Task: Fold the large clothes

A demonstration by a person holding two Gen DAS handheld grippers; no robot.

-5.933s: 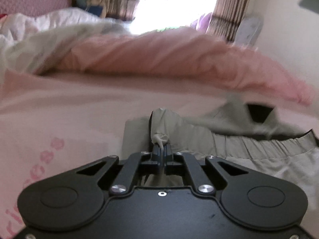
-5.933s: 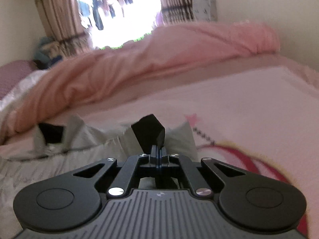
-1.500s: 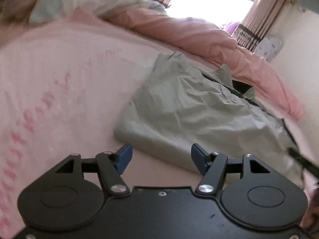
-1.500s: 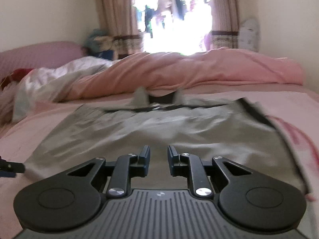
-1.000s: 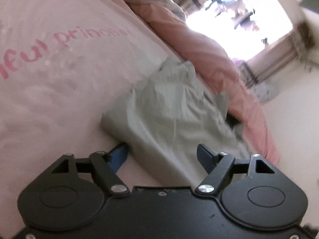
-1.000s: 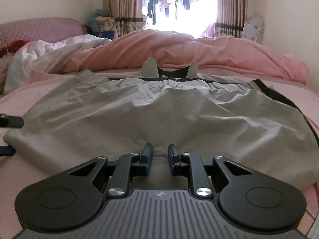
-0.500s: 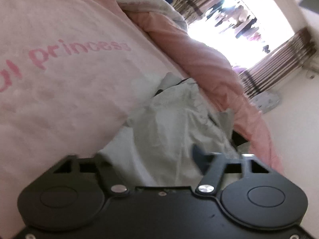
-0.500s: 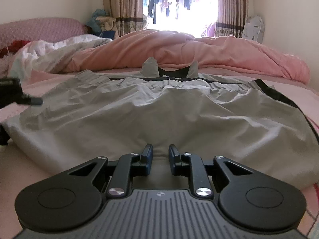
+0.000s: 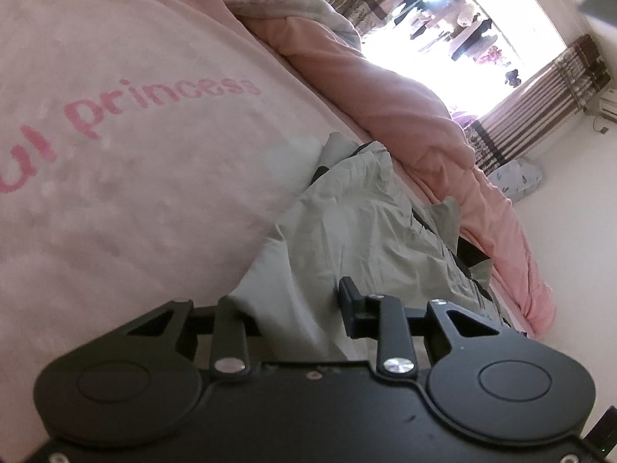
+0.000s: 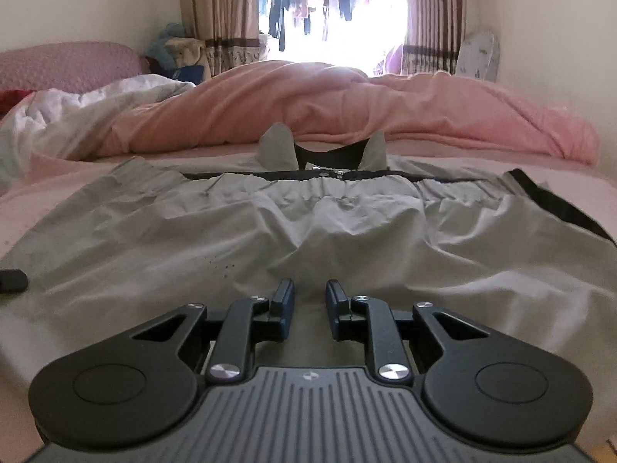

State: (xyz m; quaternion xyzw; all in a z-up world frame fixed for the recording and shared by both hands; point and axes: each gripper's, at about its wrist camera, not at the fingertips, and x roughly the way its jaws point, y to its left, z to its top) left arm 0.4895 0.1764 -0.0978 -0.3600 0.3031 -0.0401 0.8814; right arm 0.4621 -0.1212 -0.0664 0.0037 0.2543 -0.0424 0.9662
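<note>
A large grey garment (image 10: 308,231) with a black-trimmed collar lies folded on the pink bed sheet (image 10: 482,154). My right gripper (image 10: 307,301) hovers over its near edge with the jaws slightly apart and nothing between them. In the left wrist view the garment's left corner (image 9: 293,270) lies between the jaws of my left gripper (image 9: 289,305), which are wide apart; the left finger is hidden under the cloth. A tip of the left gripper (image 10: 11,278) shows at the garment's left edge in the right wrist view.
A bunched pink duvet (image 10: 347,104) lies across the far side of the bed, with a white quilt (image 10: 77,112) at the left. The sheet carries pink lettering (image 9: 154,104). A window with curtains (image 10: 331,4) is behind.
My left gripper has moved in onto the garment's left corner, so cloth now lies between its jaws, which have narrowed a little. The right gripper has barely moved.
</note>
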